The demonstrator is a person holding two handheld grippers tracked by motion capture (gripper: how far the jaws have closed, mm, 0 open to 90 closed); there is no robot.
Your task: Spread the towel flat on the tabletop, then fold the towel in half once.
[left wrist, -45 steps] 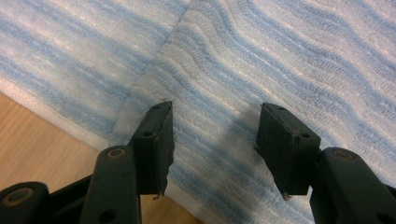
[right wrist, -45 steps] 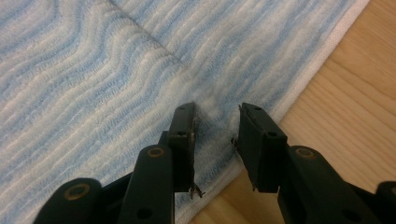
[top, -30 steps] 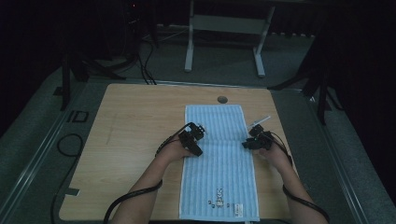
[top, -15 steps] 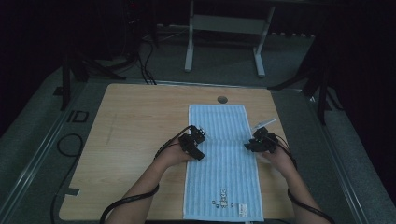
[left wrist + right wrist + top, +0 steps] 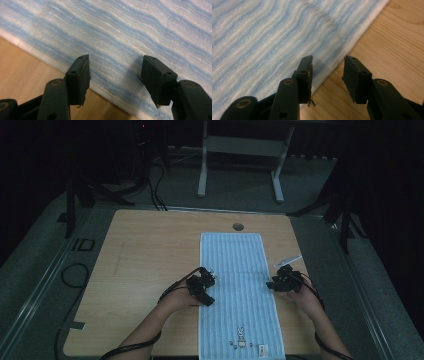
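Observation:
A blue-and-white striped towel (image 5: 235,260) lies flat and lengthwise on the wooden table (image 5: 145,270), with a small printed motif (image 5: 240,336) near its near end. My left gripper (image 5: 207,282) sits at the towel's left edge, its jaws open. In the left gripper view the left gripper (image 5: 113,67) hovers over the towel (image 5: 130,32) just inside its hem, holding nothing. My right gripper (image 5: 273,284) is at the towel's right edge. In the right gripper view the right gripper (image 5: 328,66) is open and straddles the hem of the towel (image 5: 262,37), one jaw over cloth, one over wood.
A round cable hole (image 5: 238,226) is in the table just beyond the towel's far end. A small pale strip (image 5: 290,260) lies on the wood right of the towel. Cables (image 5: 75,270) run along the floor at the left; a metal stand (image 5: 240,150) is behind the table.
Both grippers have moved toward the person along the towel's two edges. The crease across the towel between them is gone, and the printed motif has shifted nearer the table's front edge.

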